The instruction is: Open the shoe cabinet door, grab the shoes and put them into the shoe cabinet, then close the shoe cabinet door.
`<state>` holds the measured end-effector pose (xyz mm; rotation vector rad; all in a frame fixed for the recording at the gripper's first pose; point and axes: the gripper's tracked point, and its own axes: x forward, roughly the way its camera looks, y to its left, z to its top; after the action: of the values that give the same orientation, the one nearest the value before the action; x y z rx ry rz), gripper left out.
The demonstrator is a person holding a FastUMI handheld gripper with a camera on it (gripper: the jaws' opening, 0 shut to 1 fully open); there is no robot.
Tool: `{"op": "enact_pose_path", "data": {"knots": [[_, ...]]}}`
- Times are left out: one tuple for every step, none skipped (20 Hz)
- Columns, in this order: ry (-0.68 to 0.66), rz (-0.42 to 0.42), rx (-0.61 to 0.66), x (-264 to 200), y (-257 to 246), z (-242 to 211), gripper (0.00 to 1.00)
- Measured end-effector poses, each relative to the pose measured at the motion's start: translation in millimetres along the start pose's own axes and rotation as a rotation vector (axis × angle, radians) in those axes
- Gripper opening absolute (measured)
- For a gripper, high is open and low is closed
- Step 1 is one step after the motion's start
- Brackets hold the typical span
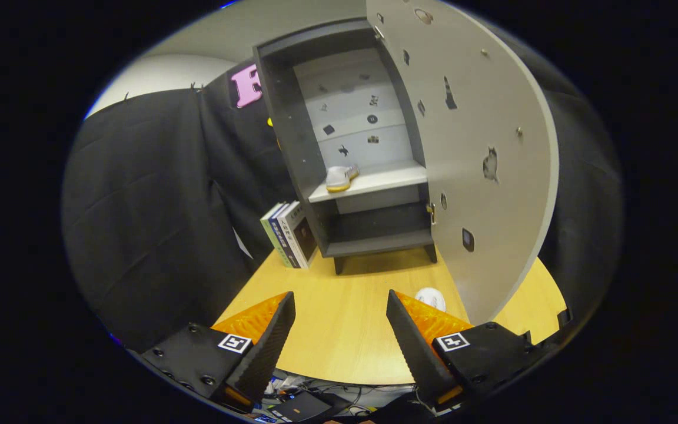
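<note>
A pale shoe (341, 178) with a yellowish sole lies on the light middle shelf (374, 180) of the shoe cabinet (292, 135), at the shelf's left end, in the upper middle of the frame; it is too small to make out whether it is one shoe or a pair pressed together. The cabinet stands at the far side of the wooden table (345, 318), and its door (480, 147) is swung wide open toward the camera, filling the upper right of the frame; the door's bottom edge hangs over the table. Its top is cut off by the edge of the view. Small dark stickers dot the door and the cabinet's back panel, too blurred to tell apart. A round white object (431, 298) sits on the table at the foot of the door, just beyond the right finger, partly hidden by it; what it is cannot be told. A few books (289, 234) lean against the cabinet's left side. The gripper (339, 335) is low in the frame, over the near table edge, well apart from the cabinet, level and pointing at it. Its fingers (268, 341) stand wide apart with bare tabletop between them, holding nothing. Below the table edge, a tangle of cables (309, 391) is dimly visible.
</note>
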<state>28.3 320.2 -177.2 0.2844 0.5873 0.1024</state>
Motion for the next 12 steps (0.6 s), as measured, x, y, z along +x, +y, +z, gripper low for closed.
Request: {"op": "enact_pose_path", "data": {"knots": [[0.033, -0.013, -0.005, 14.5, -2.8, -13.9, 0.98], [0.062, -0.037, -0.027, 28.2, -9.9, -28.1, 0.98], [0.094, -0.071, -0.056, 40.8, -19.4, -42.2, 0.98], [0.114, -0.093, -0.083, 51.0, -26.0, -54.2, 0.98], [0.132, -0.105, -0.105, 61.5, -30.4, -63.8, 0.98], [0.157, -0.119, -0.124, 72.9, -36.9, -75.7, 0.98], [0.190, -0.132, -0.134, 82.6, -44.3, -88.7, 0.98], [0.218, -0.145, -0.133, 92.2, -52.3, -100.4, 0.98], [0.234, -0.157, -0.127, 101.0, -59.9, -108.4, 0.98], [0.235, -0.160, -0.125, 110.7, -65.6, -114.7, 0.98], [0.244, -0.168, -0.131, 118.9, -73.6, -121.9, 0.98], [0.262, -0.183, -0.136, 125.5, -83.3, -132.1, 0.98]]}}
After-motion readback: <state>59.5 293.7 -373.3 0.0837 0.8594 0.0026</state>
